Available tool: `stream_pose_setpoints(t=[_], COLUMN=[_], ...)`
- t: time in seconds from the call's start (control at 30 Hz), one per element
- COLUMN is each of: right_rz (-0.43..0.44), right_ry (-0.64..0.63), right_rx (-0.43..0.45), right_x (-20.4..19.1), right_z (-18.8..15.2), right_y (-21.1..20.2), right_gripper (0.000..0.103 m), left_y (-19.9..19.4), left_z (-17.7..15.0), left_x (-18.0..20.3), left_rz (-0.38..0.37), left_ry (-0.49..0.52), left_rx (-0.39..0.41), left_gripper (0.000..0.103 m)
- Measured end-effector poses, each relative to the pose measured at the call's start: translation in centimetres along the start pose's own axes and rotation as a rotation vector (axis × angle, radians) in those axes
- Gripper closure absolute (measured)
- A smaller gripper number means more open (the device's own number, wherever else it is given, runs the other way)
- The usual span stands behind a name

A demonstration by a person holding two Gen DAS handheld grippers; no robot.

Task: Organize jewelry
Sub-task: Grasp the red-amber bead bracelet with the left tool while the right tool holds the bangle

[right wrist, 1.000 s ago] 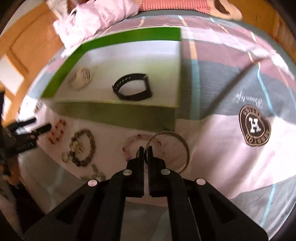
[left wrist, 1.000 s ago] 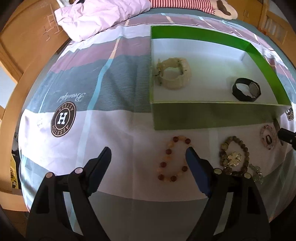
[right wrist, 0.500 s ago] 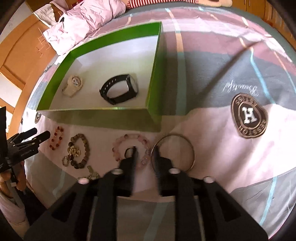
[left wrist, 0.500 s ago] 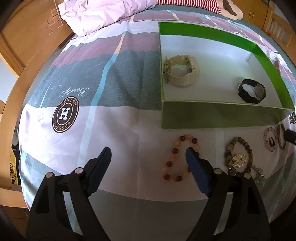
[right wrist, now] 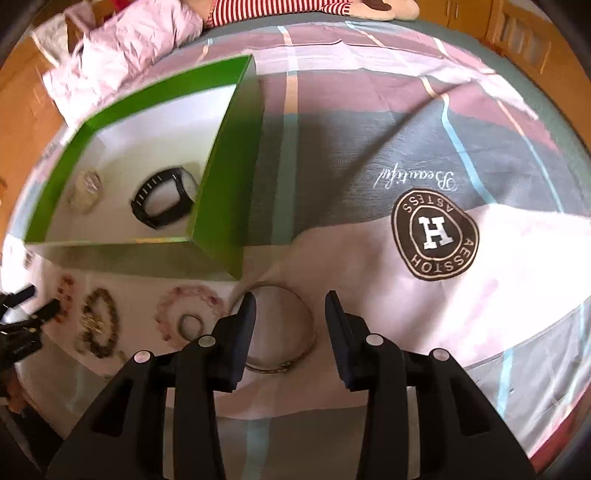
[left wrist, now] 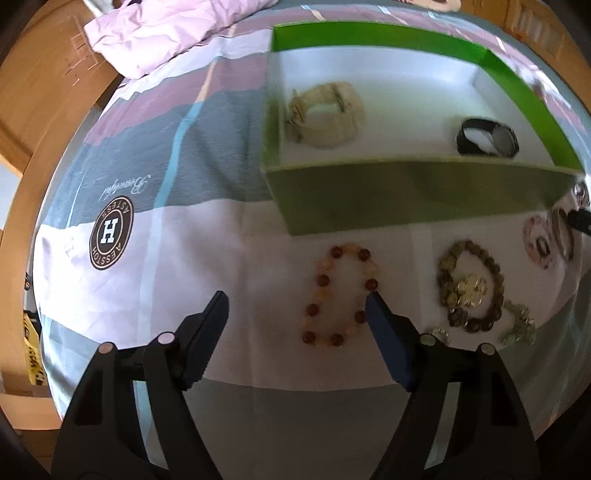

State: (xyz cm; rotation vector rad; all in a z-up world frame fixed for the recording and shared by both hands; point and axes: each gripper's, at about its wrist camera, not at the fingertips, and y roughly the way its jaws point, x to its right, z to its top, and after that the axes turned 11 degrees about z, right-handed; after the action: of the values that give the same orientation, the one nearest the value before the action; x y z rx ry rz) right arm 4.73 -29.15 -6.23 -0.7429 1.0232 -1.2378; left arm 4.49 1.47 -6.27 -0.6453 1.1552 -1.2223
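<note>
A red and orange bead bracelet (left wrist: 322, 280) lies on the bedsheet in front of the green box (left wrist: 406, 195). My left gripper (left wrist: 295, 306) hangs over its left half. Its jaws are closing, with only the right finger (left wrist: 380, 314) near the beads and nothing pressed. A thin metal bangle (right wrist: 309, 321) lies flat on the sheet under my right gripper (right wrist: 290, 306). That gripper's jaws are opening and stand apart from the bangle. Inside the box (right wrist: 225, 184) lie a cream watch (left wrist: 325, 114) and a black watch (left wrist: 485, 138).
A brown bead bracelet with gold charms (left wrist: 448, 262) and a pink bead bracelet (right wrist: 192, 290) with a small ring (right wrist: 190, 325) inside it lie between the two grippers. A crumpled pink blanket (left wrist: 166, 33) lies at the back. Wooden furniture surrounds the bed.
My right gripper was shut on the bangle's rim and has opened; the bangle now lies on the sheet. The left gripper has come nearer the red bead bracelet and narrowed slightly.
</note>
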Motion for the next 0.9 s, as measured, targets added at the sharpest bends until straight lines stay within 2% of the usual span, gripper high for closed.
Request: stream_pose_setpoints(t=[0.1,0.2,0.27,0.3,0.37,0.47,0.53,0.6,0.73,0.9], right_rz=[-0.018,-0.046,-0.031,-0.034,-0.021,-0.010,-0.003,0.001,0.005,0.006], right_ry=[-0.002,-0.043,-0.064,-0.075,-0.102,-0.116,-0.114,-0.109,-0.102,-0.102], right_rx=[-0.040,-0.027,-0.028,-0.027,-0.032,-0.026,-0.025,-0.027,-0.031,-0.032], right_x=[0.6,0.1,-0.3,-0.5,-1.0,-1.5,-1.4,-1.4,-1.7,-1.3], right_z=[-0.4,-0.5,-0.6,-0.9,-0.9,-1.3,-1.4,-1.6,-1.3,-1.0], right_y=[1.1,1.1,1.1,1.0,1.1,0.7,0.7,0.5,0.9,1.2], right_gripper=[0.064,0.065,0.077,0.087,0.097,0.099,0.099,0.099,0.099,0.099], left_y=[0.2,0.2,0.1,0.1,0.0,-0.2,-0.4,-0.5,-0.1,-0.2], left_z=[-0.1,-0.1,-0.2,-0.3,-0.3,-0.4,-0.4,-0.3,0.0,0.3], left_x=[0.3,0.2,0.4,0.5,0.6,1.0,1.0,0.9,-0.1,-1.3], left_rz=[-0.003,0.000,0.000,0.001,-0.008,-0.035,-0.066,-0.080,-0.086,-0.102], left_ry=[0.005,0.008,0.010,0.011,0.015,0.022,0.020,0.011,-0.037,-0.096], left_rx=[-0.010,-0.007,-0.006,-0.004,0.001,0.005,0.007,0.005,-0.014,-0.013], left_gripper=[0.027,0.027,0.027,0.029,0.035,0.053,0.069,0.069,0.057,0.056])
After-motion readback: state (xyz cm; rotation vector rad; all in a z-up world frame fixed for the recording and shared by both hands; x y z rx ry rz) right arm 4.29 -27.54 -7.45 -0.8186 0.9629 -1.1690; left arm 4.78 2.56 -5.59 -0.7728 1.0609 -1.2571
